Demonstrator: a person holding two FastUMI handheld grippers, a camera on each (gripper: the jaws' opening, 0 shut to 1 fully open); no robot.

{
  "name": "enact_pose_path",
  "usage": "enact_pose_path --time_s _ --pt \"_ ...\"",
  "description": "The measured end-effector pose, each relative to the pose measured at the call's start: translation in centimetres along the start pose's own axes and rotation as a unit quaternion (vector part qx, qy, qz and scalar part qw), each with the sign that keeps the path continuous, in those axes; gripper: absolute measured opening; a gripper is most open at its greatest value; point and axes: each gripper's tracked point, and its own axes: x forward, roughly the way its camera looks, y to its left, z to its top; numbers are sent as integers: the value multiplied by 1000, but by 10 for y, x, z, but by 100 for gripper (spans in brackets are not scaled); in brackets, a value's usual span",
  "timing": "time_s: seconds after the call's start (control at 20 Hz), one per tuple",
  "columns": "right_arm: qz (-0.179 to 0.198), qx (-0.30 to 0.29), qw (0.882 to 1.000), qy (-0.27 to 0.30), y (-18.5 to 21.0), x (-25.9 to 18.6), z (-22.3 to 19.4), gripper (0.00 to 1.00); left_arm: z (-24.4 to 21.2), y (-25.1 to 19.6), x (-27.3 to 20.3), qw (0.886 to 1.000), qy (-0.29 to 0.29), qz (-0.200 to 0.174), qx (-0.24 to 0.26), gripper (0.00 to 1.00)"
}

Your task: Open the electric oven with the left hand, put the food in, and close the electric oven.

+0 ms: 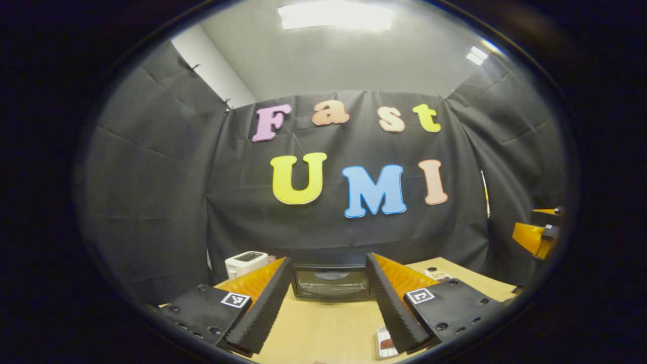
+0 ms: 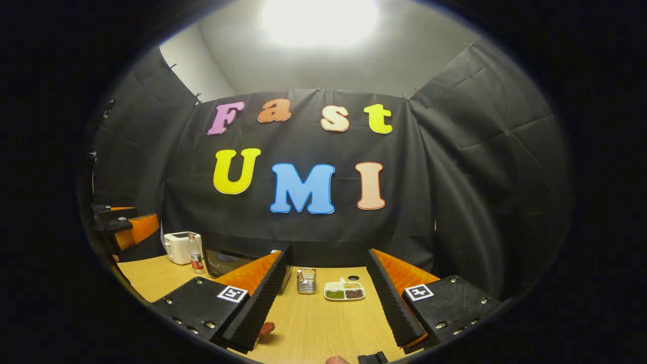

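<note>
A: Where is the electric oven (image 1: 331, 282)?
B: At the far edge of the worktop (image 1: 323, 328), against the black cloth wall. Its glass door is shut. In the left gripper view it sits straight ahead, framed between the two fingers.

A: And the left hand-held gripper (image 1: 327, 268)?
B: Spread wide, nothing between its fingers, held above the worktop and short of the oven, not touching it.

A: The food?
B: A small reddish-brown piece (image 2: 267, 328) lies on the worktop on the near side of the oven, just beside the left finger of the right hand-held gripper (image 2: 328, 263). I cannot tell whether it touches that finger.

A: The right gripper's state?
B: Also wide apart and empty, hovering over the worktop, to the right of the oven.

A: What else stands around the oven?
B: A white toaster (image 2: 182, 246) to its left, with a small bottle (image 2: 194, 260) in front of it. To the oven's right stands a metal mesh holder (image 2: 306, 281), then a white divided dish (image 2: 344, 291) with green and dark fillings. In the left gripper view a small white card (image 1: 386, 343) lies on the worktop nearer than the oven, beside the right finger.
</note>
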Motion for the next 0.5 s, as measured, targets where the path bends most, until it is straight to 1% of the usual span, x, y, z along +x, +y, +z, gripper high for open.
enact_pose_path --time_s 0.15,0.2,0.25,0.45,0.5 --pt "0 4 1000 1 -4 3 -1 97 2 2 19 1000 -2 4 -2 100" --pt "-2 3 1000 0 -5 6 -1 97 3 4 26 1000 -5 5 -2 90" --pt "-4 2 1000 -2 -7 9 -1 97 5 5 37 1000 -8 4 -1 100" --pt "-26 8 1000 -13 -8 19 4 97 3 2 84 1000 -17 -12 -8 100" --pt "-32 7 999 -15 -7 22 6 97 0 2 98 1000 -15 -15 -8 96"
